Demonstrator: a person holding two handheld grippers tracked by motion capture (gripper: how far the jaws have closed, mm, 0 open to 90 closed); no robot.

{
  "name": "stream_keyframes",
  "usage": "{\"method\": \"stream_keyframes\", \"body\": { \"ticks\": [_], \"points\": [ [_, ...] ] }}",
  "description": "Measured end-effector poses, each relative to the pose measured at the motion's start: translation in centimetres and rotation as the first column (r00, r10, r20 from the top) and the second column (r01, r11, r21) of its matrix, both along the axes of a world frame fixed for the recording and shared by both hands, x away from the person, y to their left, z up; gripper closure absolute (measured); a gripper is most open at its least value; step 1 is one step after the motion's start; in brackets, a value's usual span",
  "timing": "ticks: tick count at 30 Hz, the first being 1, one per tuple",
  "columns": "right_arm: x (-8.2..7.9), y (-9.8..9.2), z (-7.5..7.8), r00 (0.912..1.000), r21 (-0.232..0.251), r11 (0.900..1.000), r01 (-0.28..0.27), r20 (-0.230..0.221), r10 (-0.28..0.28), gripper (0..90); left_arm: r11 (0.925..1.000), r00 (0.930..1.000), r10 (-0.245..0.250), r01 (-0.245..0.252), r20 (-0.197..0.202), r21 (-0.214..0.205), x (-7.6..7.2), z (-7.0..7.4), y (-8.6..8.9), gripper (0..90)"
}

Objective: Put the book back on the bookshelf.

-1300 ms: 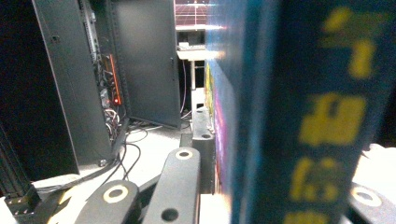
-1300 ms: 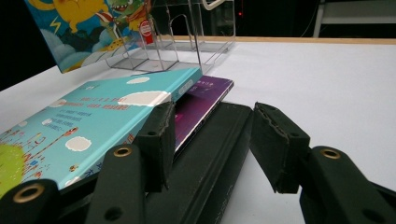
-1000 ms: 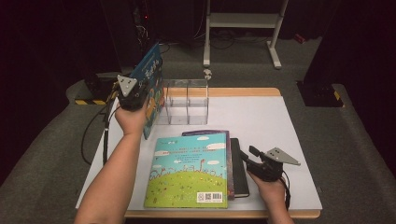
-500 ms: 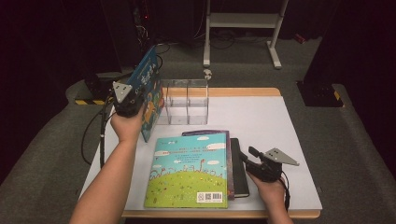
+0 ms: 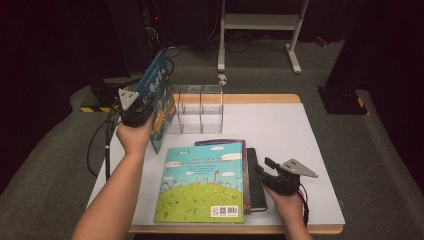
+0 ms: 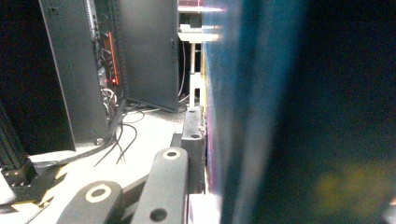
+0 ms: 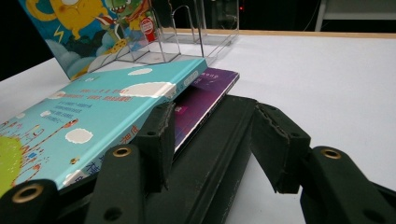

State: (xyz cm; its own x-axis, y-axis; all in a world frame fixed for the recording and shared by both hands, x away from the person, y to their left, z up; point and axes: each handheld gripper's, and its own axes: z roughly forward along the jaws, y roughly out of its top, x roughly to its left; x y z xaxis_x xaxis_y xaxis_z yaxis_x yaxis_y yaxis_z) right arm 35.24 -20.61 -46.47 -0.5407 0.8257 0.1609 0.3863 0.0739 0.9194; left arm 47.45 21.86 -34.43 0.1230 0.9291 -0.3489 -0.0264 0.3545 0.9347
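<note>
The left tool [image 5: 134,107] is clamped on a blue picture book [image 5: 159,100], its jaws having just eased a touch with the cover between them; the book stands nearly upright, tilted, its lower edge at the left end of the clear acrylic rack [image 5: 199,109]. The rack's compartments look bare. The book's cover shows cartoon figures, one yellow and one green [image 7: 93,23]. The right tool [image 5: 280,179] rests on the bench [image 5: 300,130] with its jaws partly apart, astride the edge of a black notebook [image 5: 256,177]. That notebook lies beside a purple book [image 7: 205,93] under a sky-blue picture book [image 5: 205,182].
</note>
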Motion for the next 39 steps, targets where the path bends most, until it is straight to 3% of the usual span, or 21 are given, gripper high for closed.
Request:
{"method": "stream_keyframes", "body": {
  "ticks": [11, 18, 29, 39],
  "points": [
    [-0.1, -0.1, 0.1, 1.0, 0.005, 1.0, 0.0, 0.003, 0.0, 49.6, 0.9995, 0.9997, 0.024, -0.024, 0.008, 0.02, 0.9, 0.3, -0.6, 82.9],
    [-0.1, -0.2, 0.1, 1.0, 0.006, 1.0, 0.003, 0.003, -0.003, 49.7, 0.9992, 0.9988, 0.04, -0.04, 0.027, 0.006, 1.6, 0.1, -0.7, 82.9],
    [-0.1, -0.2, 0.1, 1.0, 0.005, 1.0, 0.003, 0.003, -0.003, 49.8, 0.9975, 0.9968, 0.07, -0.07, 0.038, 0.006, 1.7, -0.2, -0.3, 82.9],
    [-0.1, -0.3, 0.1, 1.0, 0.005, 1.0, 0.003, 0.003, -0.003, 49.9, 0.9968, 0.9966, 0.072, -0.073, 0.041, 0.031, 1.6, -0.3, -0.6, 82.7]
  ]
}}
